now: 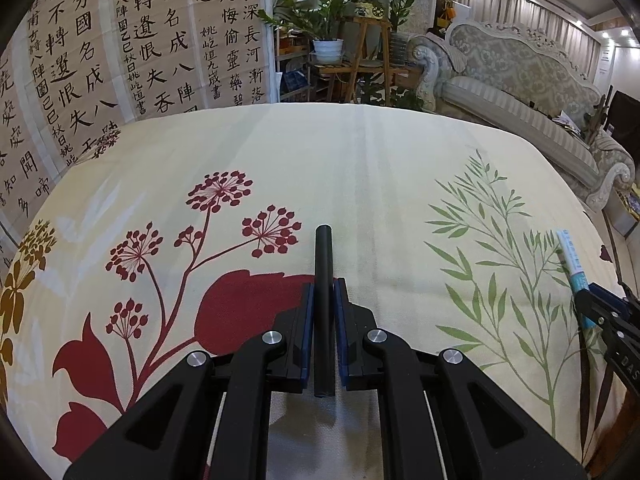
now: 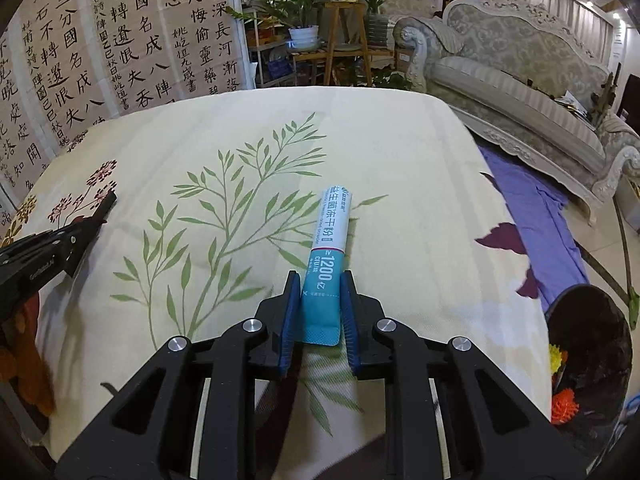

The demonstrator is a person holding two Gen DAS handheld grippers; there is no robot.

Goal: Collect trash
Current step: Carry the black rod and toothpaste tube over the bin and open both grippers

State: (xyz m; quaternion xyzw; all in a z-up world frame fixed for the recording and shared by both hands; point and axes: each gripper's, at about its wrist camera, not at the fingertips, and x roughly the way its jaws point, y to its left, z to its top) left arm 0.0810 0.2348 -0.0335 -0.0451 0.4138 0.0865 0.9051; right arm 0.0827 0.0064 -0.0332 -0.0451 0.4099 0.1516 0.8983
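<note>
My left gripper [image 1: 323, 286] is shut on a black stick-shaped tube [image 1: 323, 276] that points forward over the floral tablecloth [image 1: 360, 184]. My right gripper [image 2: 320, 280] is shut on a teal and white sachet [image 2: 330, 248] with printed text, held just above the cloth. The sachet also shows in the left wrist view [image 1: 573, 264] at the far right, with the right gripper [image 1: 588, 300] behind it. The left gripper [image 2: 106, 202] shows at the left edge of the right wrist view, with the black tube's tip [image 2: 108, 200].
A dark bin [image 2: 588, 344] with coloured bits inside stands on the floor below the table's right edge. A purple cloth [image 2: 532, 208] lies on the floor beside it. A sofa [image 2: 520, 80], plant stand [image 2: 344, 40] and calligraphy wall [image 2: 100, 48] lie beyond the table.
</note>
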